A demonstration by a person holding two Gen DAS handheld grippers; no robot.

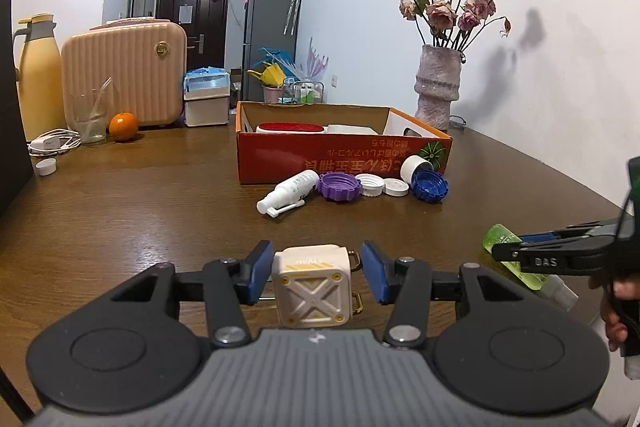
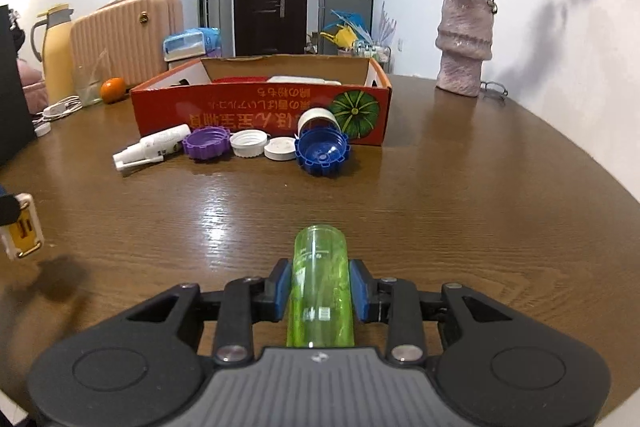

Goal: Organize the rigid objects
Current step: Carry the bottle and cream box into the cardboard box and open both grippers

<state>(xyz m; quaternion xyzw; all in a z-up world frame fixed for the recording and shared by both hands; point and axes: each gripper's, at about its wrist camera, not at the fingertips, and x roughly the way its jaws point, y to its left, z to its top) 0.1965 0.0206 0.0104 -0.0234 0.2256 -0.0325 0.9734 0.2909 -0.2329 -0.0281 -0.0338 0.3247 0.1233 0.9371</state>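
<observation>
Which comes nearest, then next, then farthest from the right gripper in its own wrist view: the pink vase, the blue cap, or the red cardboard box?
1. Blue cap: on the table ahead of the right gripper, just in front of the box.
2. Red cardboard box: directly behind the cap, mid-table.
3. Pink vase: far right, near the wall.

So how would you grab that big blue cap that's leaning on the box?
I'd likely pinch the blue cap across its notched rim, coming from above and the near side. It sits tilted, open side toward us, propped against the white jar and orange box, so the back is blocked, and the ridges should give the pads some bite.
</observation>
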